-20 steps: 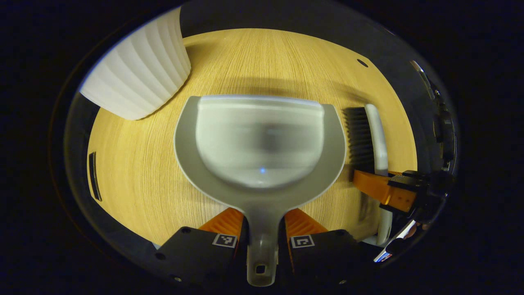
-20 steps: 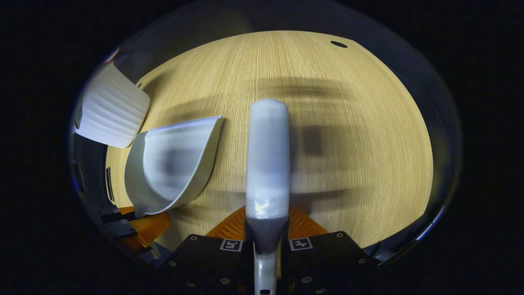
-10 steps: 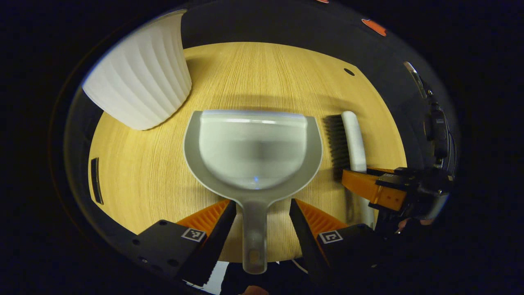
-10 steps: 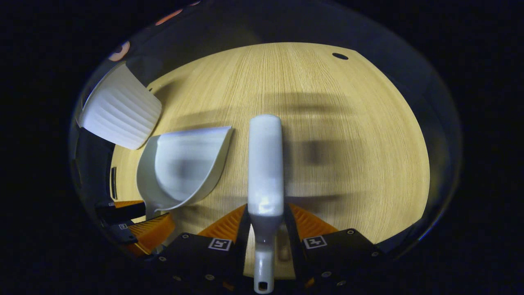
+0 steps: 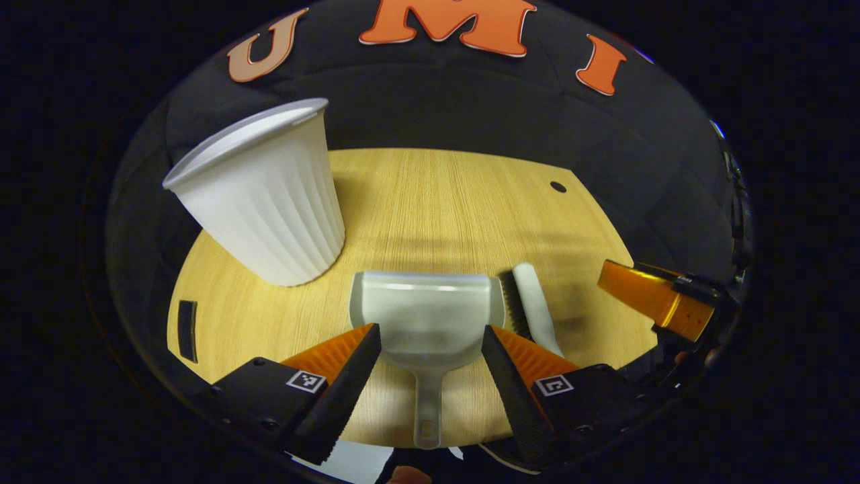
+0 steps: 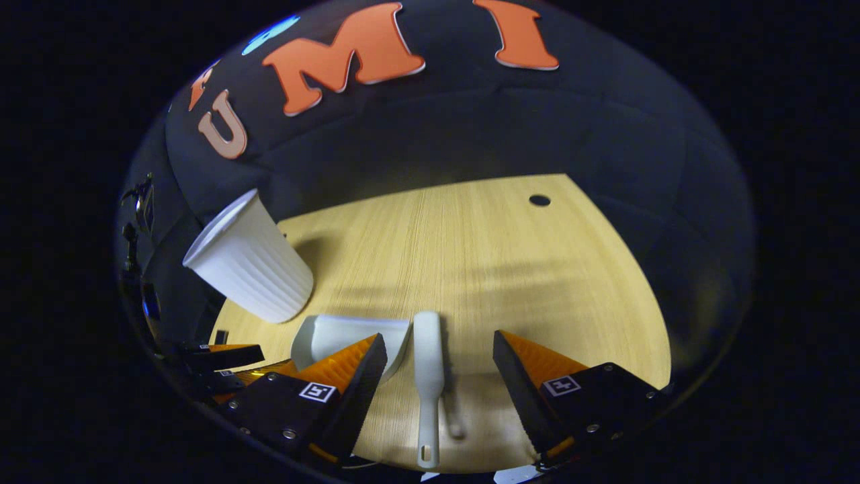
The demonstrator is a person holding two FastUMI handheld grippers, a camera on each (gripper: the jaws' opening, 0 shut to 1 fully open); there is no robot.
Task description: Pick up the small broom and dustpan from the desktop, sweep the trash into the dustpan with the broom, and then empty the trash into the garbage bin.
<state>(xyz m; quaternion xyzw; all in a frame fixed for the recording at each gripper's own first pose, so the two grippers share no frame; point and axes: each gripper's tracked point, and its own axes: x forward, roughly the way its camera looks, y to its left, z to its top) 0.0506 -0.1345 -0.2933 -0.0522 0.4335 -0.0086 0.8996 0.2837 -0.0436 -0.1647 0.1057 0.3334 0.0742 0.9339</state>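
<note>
Left gripper (image 5: 430, 353): jaws stood wide apart, holding nothing; the dustpan's handle ran between them without touching either finger.
Right gripper (image 6: 440, 359): jaws spread wide and empty; the broom's handle lay in the gap, clear of both fingers.
Pose: both grippers hung above the near edge of the desktop, looking forward and slightly down; in the left gripper view the right gripper (image 5: 662, 302) showed off to the right, and in the right gripper view the left gripper (image 6: 222, 356) showed low on the left.
Dustpan (image 5: 426, 319): lay flat on the desktop, handle toward the near edge, open lip away.
Broom (image 6: 428, 366): lay flat just beside the dustpan's right side, bristles facing the pan, handle toward the near edge.
Garbage bin (image 5: 265, 202): a white ribbed tapered bin stood upright beyond the dustpan to its left, near it; whether they touched I could not tell.
Desktop (image 6: 484, 269): pale wood grain, with a small dark hole near its far right corner.
Room: black cloth wall behind the desktop.
</note>
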